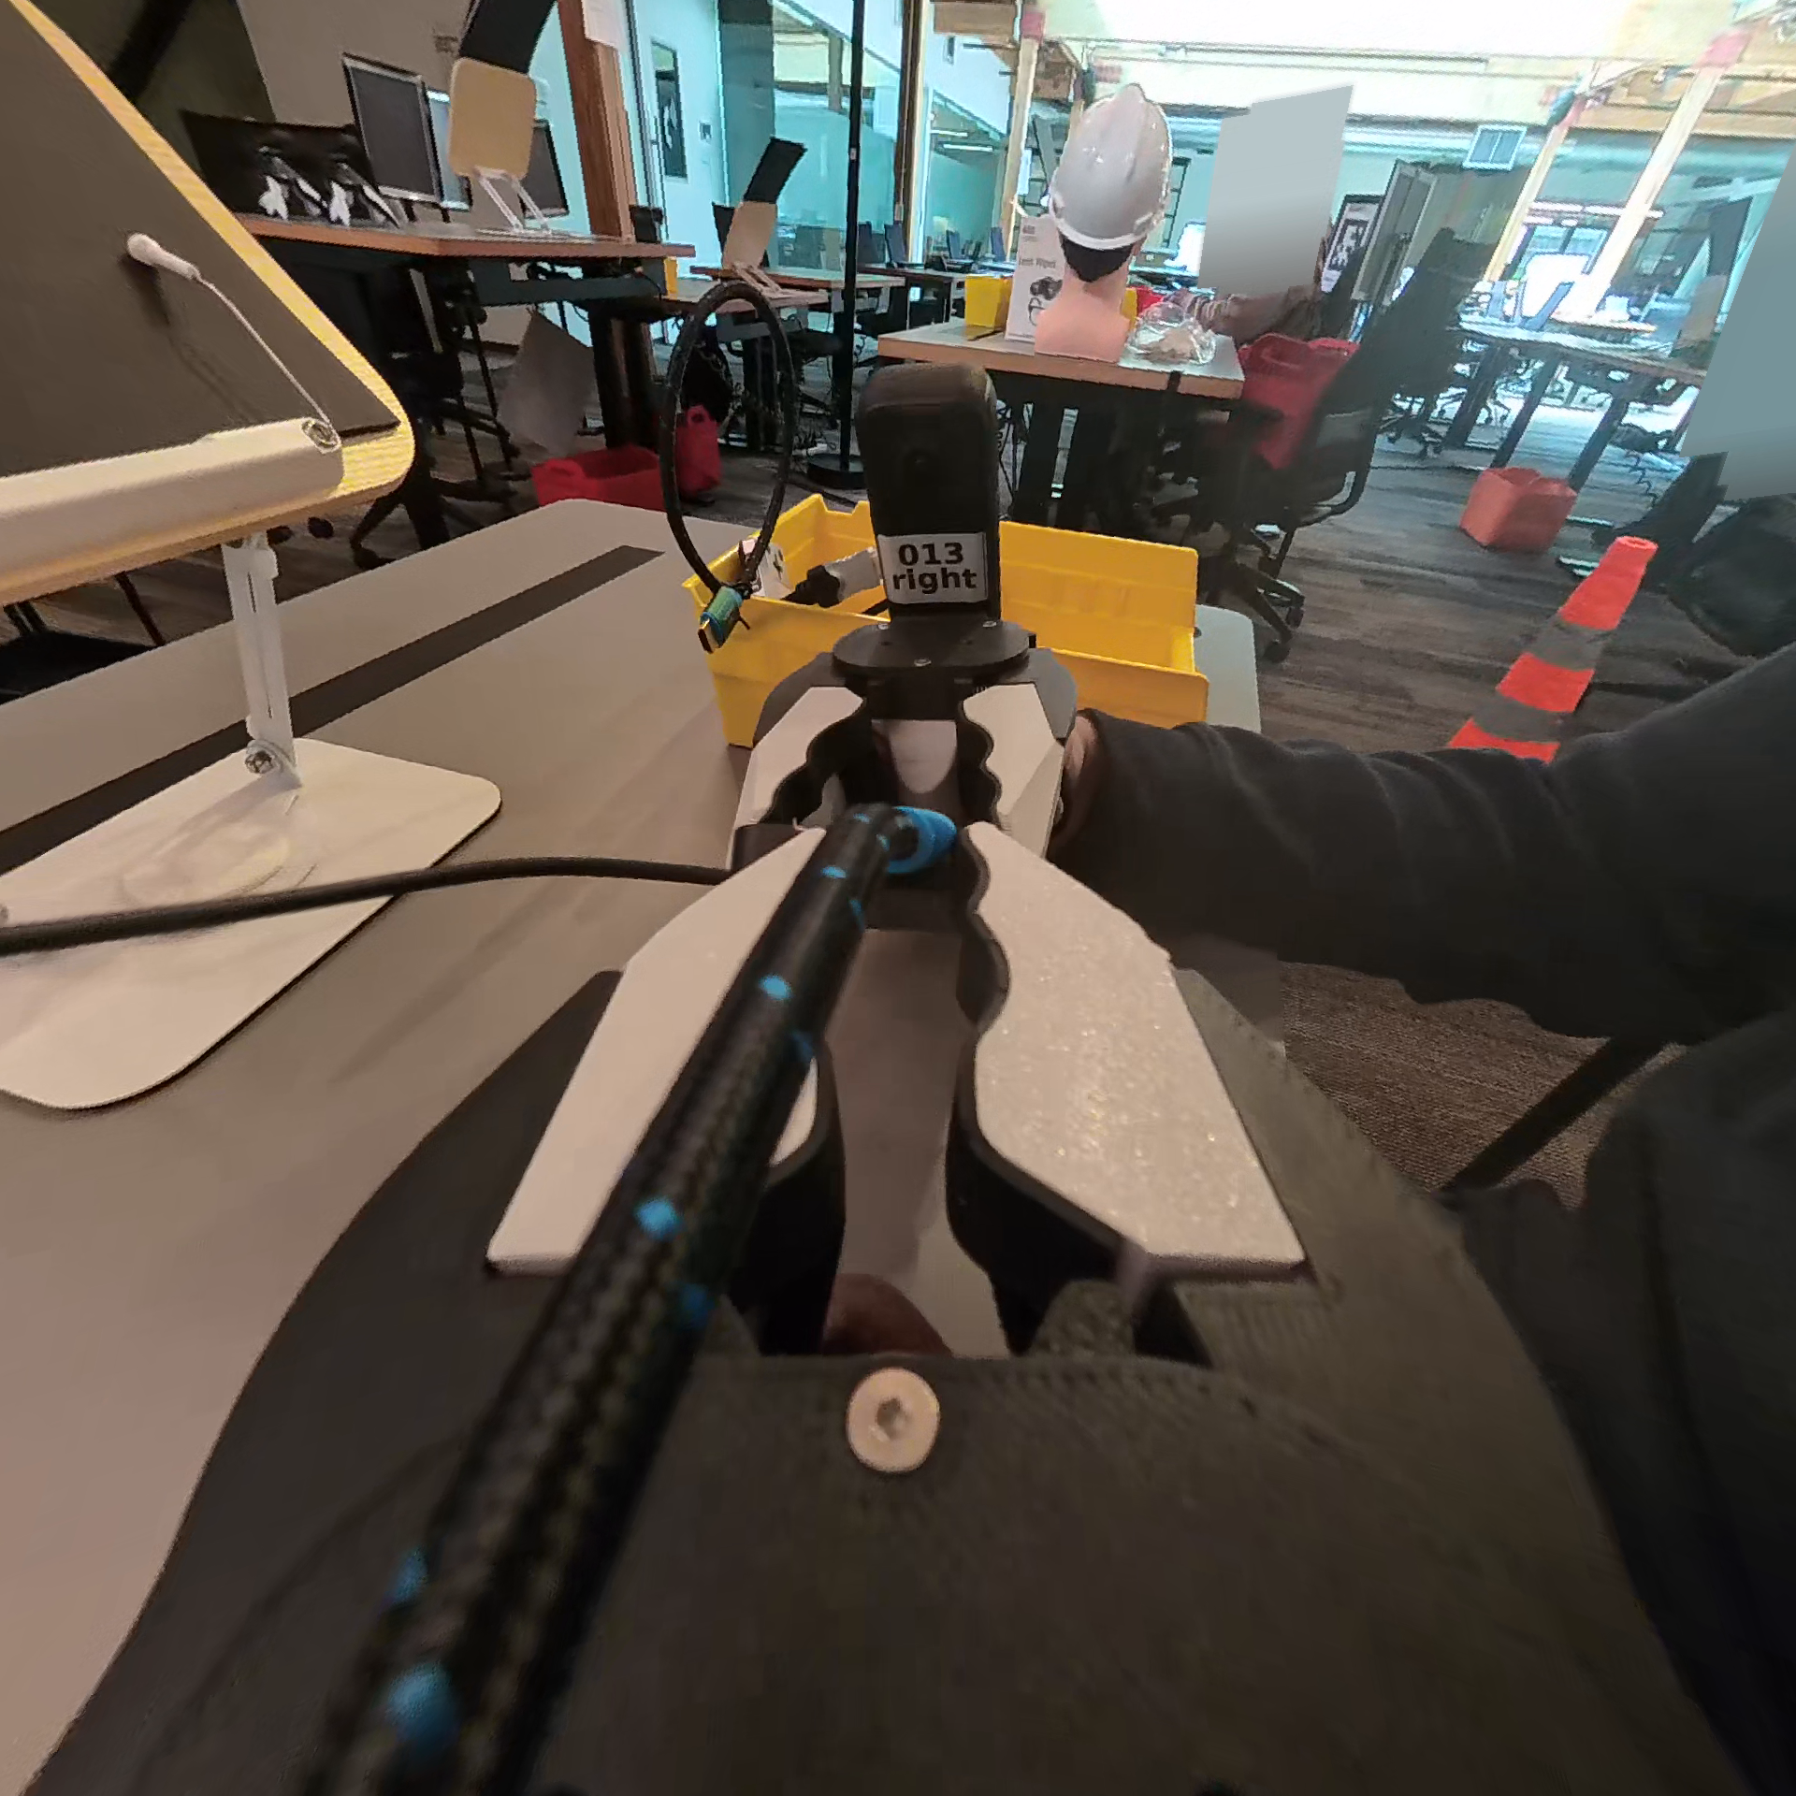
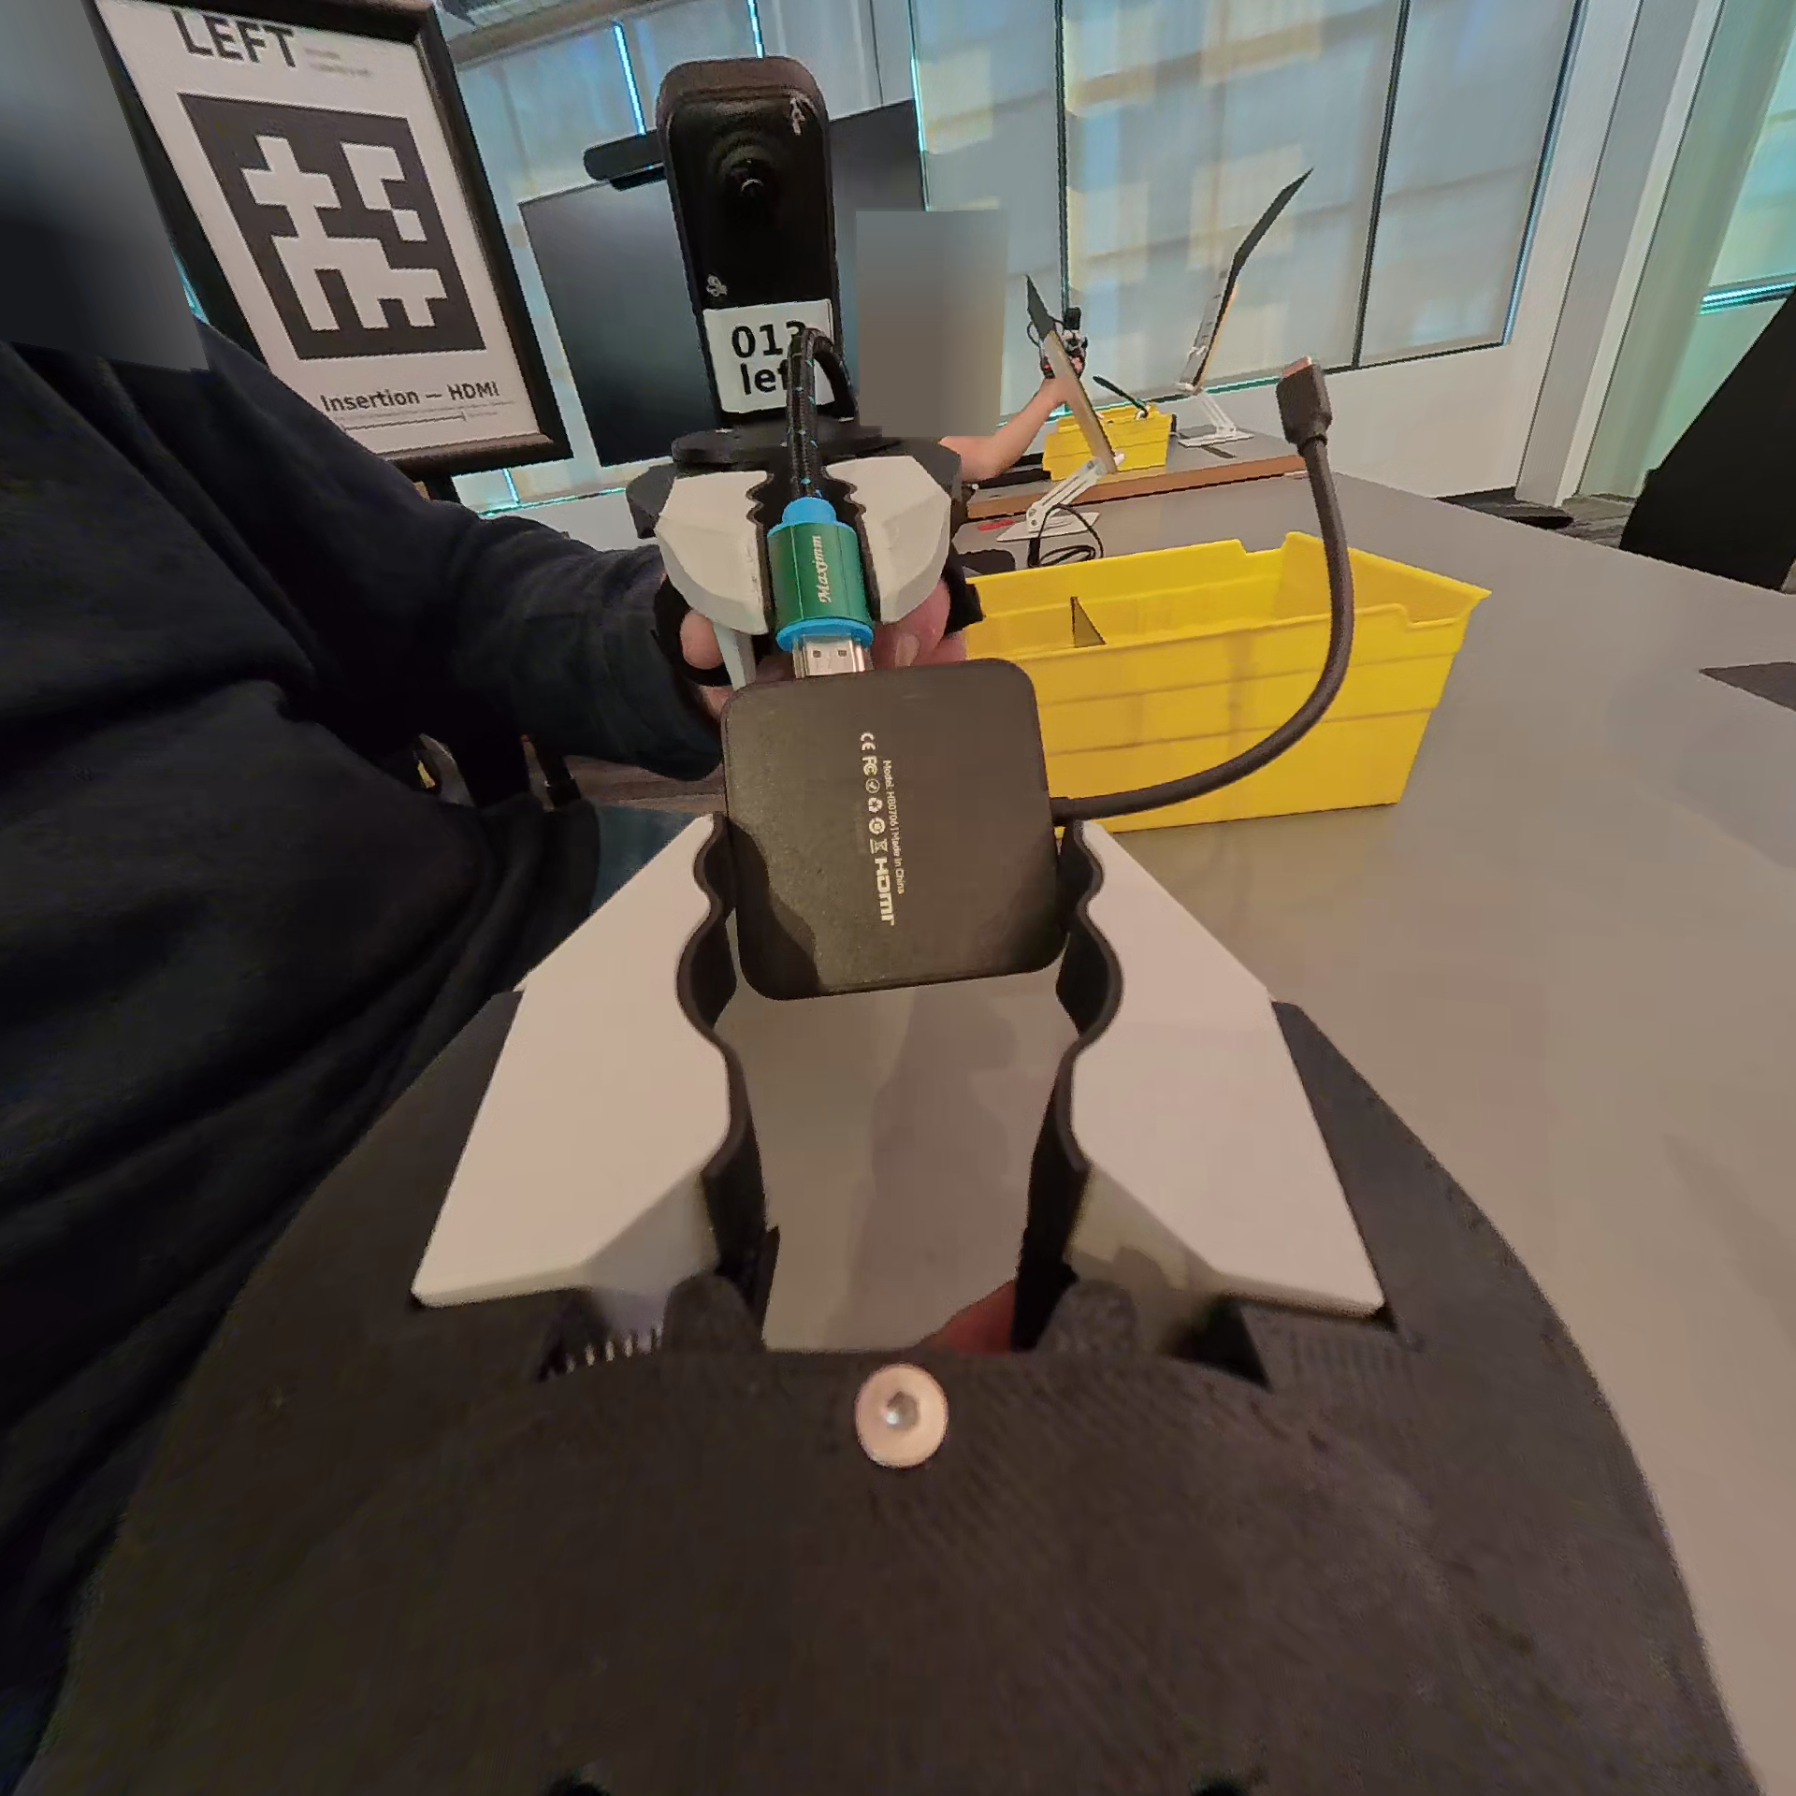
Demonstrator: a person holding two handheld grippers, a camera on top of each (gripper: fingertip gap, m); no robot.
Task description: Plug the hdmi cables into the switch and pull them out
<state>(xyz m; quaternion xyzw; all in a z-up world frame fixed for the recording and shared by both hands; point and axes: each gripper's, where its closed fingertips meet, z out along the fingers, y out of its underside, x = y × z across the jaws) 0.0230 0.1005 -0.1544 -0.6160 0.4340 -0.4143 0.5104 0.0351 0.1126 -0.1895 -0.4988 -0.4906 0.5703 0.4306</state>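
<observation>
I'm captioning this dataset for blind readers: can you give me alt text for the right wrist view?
The right gripper clamps a flat black square HDMI switch between its jaws, while the left gripper opposite holds a green-and-blue HDMI plug, its metal tip just at the switch's far edge. A yellow plastic bin sits behind on the grey table.

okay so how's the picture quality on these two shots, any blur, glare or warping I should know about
Left wrist view: braided cable blurs badly nearest the lens, ceiling light blown out, edges bent by the wide lens. Right wrist view: switch and green plug sharp, windows bright but readable, right claw base soft, frame edges curved.
</observation>
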